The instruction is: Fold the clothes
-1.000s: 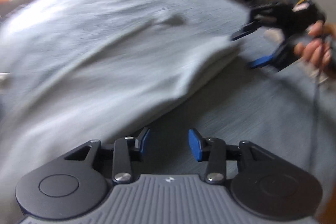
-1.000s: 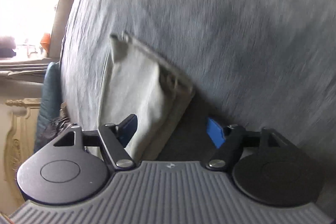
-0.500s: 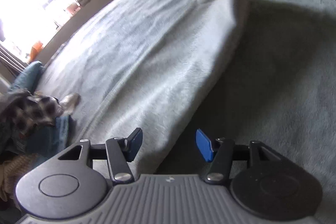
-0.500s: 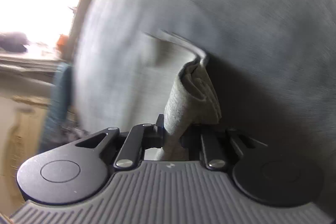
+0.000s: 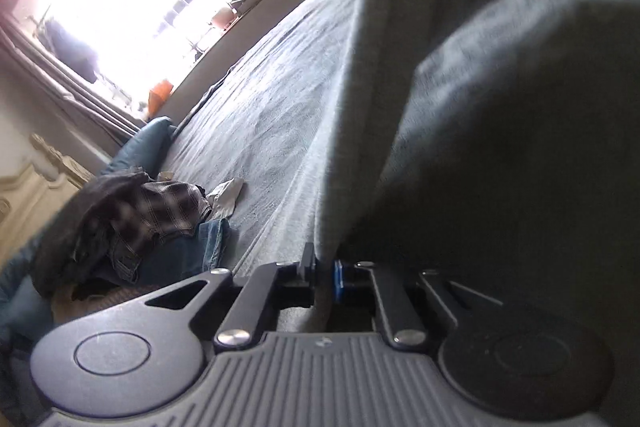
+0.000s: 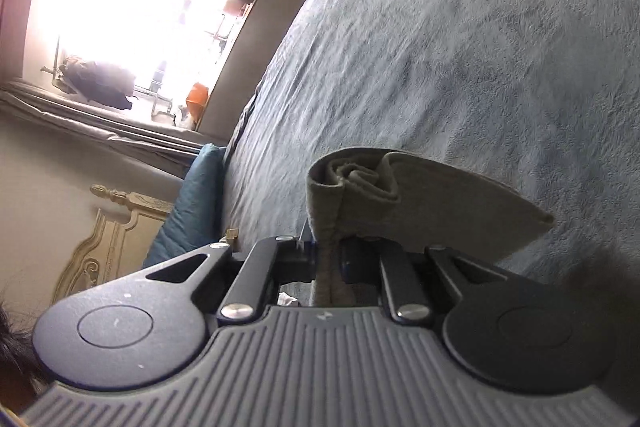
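Your left gripper (image 5: 325,275) has its jaws closed on the edge of the grey garment (image 5: 400,67). The cloth is pinched right between the two pads and rises from them as a taut, narrow sheet toward the top of the left wrist view, lifted clear of the bed (image 5: 272,99). To the right of that sheet a darker, blurred fold of grey-blue fabric fills much of the view; you cannot tell from here whether it is more of the garment or the bedcover.

Your right gripper (image 6: 328,263) is likewise clamped on the grey garment (image 6: 440,211). A bunched strip of cloth runs down between the jaws, and just above them the fabric curls into a small roll of several layers. From that roll a flat flap spreads to the right, ending in a pointed corner that hangs above the bed (image 6: 460,47) without touching the cover.

The bed wears a light blue-grey textured cover. In the left wrist view a pile of clothes (image 5: 136,219) lies at its far left end: a dark checked shirt on top of blue denim, with a small pale cloth just beside it. A blue pillow (image 6: 192,203) leans against the cream carved headboard (image 6: 116,239), and a bright window (image 6: 132,11) stands in the wall beyond.
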Demonstrator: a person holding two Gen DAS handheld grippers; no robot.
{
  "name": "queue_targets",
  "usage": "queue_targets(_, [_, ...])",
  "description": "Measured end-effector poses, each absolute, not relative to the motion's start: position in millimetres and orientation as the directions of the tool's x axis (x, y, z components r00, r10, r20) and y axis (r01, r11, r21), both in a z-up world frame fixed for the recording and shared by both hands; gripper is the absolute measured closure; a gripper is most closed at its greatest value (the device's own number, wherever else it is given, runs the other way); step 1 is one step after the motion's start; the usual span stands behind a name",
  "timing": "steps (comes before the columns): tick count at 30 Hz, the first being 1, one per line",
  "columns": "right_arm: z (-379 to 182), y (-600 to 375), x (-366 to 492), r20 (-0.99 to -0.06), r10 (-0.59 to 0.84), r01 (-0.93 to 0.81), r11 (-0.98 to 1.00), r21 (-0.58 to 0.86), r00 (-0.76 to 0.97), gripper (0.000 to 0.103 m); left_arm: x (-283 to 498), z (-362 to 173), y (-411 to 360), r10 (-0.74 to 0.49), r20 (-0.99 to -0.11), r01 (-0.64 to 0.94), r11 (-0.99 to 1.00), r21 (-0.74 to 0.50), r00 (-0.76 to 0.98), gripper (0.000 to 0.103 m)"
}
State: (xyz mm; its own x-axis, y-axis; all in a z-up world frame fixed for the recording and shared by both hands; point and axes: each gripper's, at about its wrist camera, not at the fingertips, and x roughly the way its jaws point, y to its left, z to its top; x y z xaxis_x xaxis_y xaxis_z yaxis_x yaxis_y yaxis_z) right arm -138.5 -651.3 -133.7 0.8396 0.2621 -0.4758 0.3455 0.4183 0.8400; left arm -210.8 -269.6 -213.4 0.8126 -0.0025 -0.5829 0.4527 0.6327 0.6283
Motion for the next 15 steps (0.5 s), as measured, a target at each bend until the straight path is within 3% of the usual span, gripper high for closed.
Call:
queue_targets(4, [-131.6, -656.0, -169.4, -0.505, 0.236, 0.359, 0.466, 0.809, 0.830, 0.094, -225.4, -181.0, -253.9, -0.108, -0.648, 0.560, 0.619, 0.550, 0.754, 0.095])
queue_targets(8, [-152.1, -663.6, -224.3, -0.644, 0.190, 0.453, 0.568, 0.688, 0.741, 0.094, -250.8, -182.0, -242.4, -0.209, -0.750, 0.706, 0.559, 0.435, 0.627, 0.096])
queue_targets(12, [-236.4, -675.4, -282.2, -0.815, 0.177, 0.625, 0.559, 0.545, 0.552, 0.094, -275.4, -233.4, -241.4, -0.238, -0.837, 0.819, 0.452, 0.353, 0.492, 0.096])
queue_targets(15, [-287.3, -683.1, -306.7, -0.849, 0.193, 0.699, 0.493, 0.517, 0.492, 0.094, -274.6, -238.2, -241.9, -0.252, -0.842, 0.842, 0.406, 0.356, 0.478, 0.095])
